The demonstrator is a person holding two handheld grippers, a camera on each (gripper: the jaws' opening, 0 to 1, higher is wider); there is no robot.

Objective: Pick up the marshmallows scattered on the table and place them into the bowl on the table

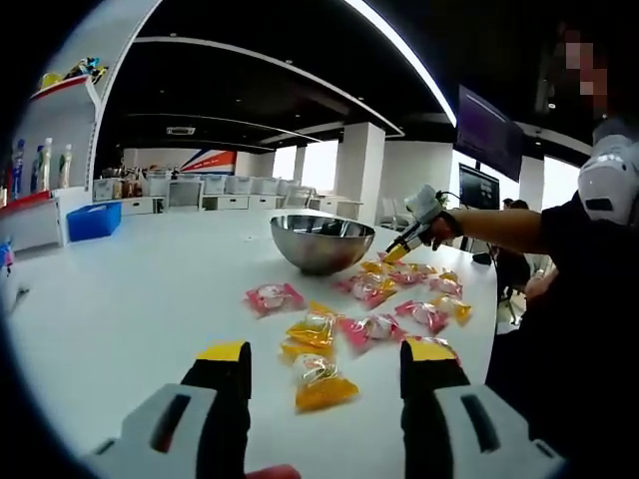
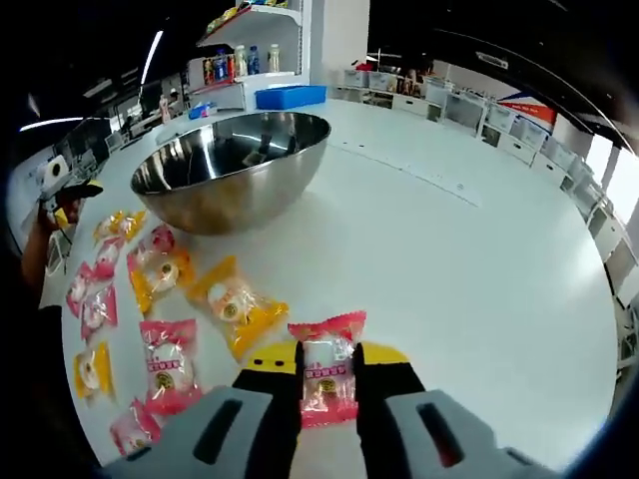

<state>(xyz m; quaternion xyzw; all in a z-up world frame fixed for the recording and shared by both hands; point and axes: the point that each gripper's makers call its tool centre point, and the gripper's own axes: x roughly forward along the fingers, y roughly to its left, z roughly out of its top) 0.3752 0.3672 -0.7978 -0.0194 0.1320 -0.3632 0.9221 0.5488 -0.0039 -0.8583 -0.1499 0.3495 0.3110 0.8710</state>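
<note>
White tabletop [image 2: 469,269] runs broad and bare to the right in the right gripper view; nearest, the right gripper [image 2: 328,371] is clenched on a pink marshmallow packet [image 2: 327,371]; beyond lie more marshmallow packets [image 2: 165,289], then the steel bowl [image 2: 232,168] and far shelves [image 2: 250,40]. In the left gripper view the left gripper [image 1: 325,361] stands released, jaws wide, a yellow packet [image 1: 319,383] on the table between them; farther off, a person's arm [image 1: 499,228] holds the other gripper beside the bowl.
</note>
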